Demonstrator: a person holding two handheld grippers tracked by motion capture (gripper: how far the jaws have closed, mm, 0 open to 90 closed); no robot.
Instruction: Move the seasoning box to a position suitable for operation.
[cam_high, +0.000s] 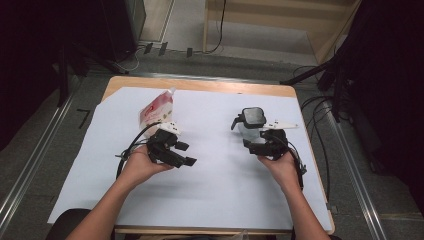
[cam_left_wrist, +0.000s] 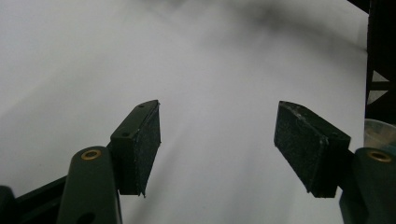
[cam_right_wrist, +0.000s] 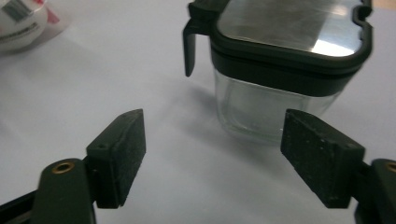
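Jaws wide apart, empty: right gripper (cam_right_wrist: 212, 154) facing jar (cam_right_wrist: 275, 70).

A white sheet (cam_high: 215, 185) covers a wooden table (cam_high: 200, 85) on a grey floor (cam_high: 30, 150). Black cables (cam_high: 320, 107) trail at the right, and a pale wooden frame (cam_high: 280, 20) stands beyond.

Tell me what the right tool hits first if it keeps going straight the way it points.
Most likely the glass container with the dark lid: it stands just ahead of the open right tool, though slightly toward the right jaw, so that jaw may touch its wall first.
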